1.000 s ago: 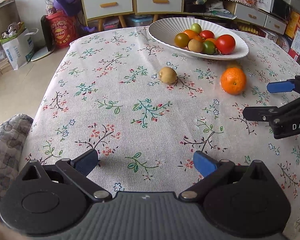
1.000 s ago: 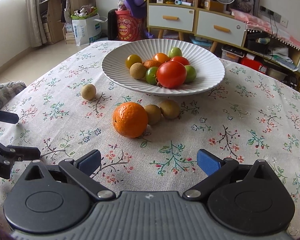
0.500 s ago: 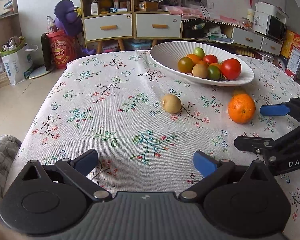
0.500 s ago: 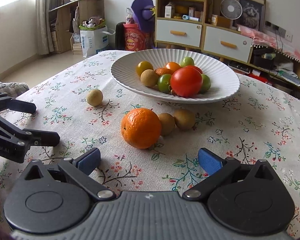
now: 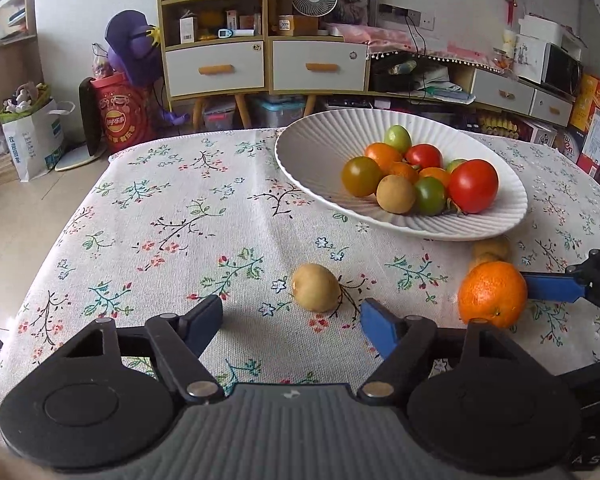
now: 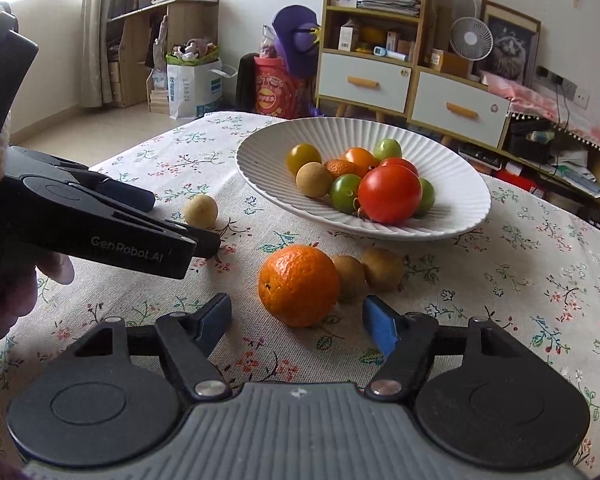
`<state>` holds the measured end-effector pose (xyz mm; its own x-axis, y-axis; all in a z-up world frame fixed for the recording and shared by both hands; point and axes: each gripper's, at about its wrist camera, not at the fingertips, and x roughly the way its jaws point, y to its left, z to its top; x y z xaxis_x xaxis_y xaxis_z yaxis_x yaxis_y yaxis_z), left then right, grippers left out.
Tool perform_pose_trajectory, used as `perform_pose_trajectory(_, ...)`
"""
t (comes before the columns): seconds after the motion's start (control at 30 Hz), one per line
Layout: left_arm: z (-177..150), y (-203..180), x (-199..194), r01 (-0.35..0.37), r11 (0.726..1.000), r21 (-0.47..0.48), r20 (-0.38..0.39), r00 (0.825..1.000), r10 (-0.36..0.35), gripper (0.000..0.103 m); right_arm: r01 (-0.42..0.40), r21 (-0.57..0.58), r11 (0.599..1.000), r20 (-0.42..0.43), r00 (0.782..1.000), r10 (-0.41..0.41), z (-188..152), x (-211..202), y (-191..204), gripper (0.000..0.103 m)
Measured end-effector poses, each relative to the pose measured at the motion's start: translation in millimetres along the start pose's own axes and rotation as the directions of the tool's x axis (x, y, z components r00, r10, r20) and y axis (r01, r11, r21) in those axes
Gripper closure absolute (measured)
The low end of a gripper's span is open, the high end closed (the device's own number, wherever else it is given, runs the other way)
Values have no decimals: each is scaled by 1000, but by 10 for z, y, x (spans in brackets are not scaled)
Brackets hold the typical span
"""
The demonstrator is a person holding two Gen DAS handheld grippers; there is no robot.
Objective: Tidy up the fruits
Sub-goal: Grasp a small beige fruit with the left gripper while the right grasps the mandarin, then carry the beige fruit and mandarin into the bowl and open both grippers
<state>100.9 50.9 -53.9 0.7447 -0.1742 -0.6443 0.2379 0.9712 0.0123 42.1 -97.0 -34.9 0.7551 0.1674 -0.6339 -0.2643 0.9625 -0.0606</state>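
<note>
A white ribbed plate [image 5: 324,152] [image 6: 460,208] at the back of the table holds tomatoes and several small fruits. On the flowered cloth lie a tan round fruit [image 5: 315,287] [image 6: 200,210], an orange [image 5: 492,294] [image 6: 299,285] and two small brown fruits [image 6: 370,270] behind it. My left gripper [image 5: 291,323] is closing, the tan fruit just ahead of its blue pads and untouched. My right gripper [image 6: 296,322] is closing too, the orange standing between and just ahead of its fingertips, which are not pressing on it.
A table [image 5: 172,216] with a floral cloth fills both views; its left edge drops to the floor. Behind it stand a cabinet with drawers [image 5: 260,64], a red bucket [image 5: 118,116] and a paper bag [image 5: 32,136]. A hand [image 6: 16,292] holds the left gripper.
Both grippers came forward, toward the fruit, and tipped up. The tan fruit and the orange now sit close to the fingertips. Both pairs of jaws have narrowed.
</note>
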Motion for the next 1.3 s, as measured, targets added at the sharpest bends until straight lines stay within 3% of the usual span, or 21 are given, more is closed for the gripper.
perform_pose_trajectory(0.1,29,-44,19,-3,1000,0,5,1000,3,38,14,10,1000,3,1000,-14,33,19,-23,46)
perform_pose_trajectory(0.5,92,-119,39,-13,1000,21,4,1000,12,78,5,28,1000,5,1000,-5,81,31,-84,53)
perform_pose_trajectory(0.6,104,-110,34,-12,1000,18,-8,1000,13,78,-16,22,1000,-2,1000,16,85,19,-73,65)
perform_pose_trajectory(1.3,55,19,-188,39,999,-13,-52,998,-39,78,-162,75,984,-26,986,165,149,-184,-218,66)
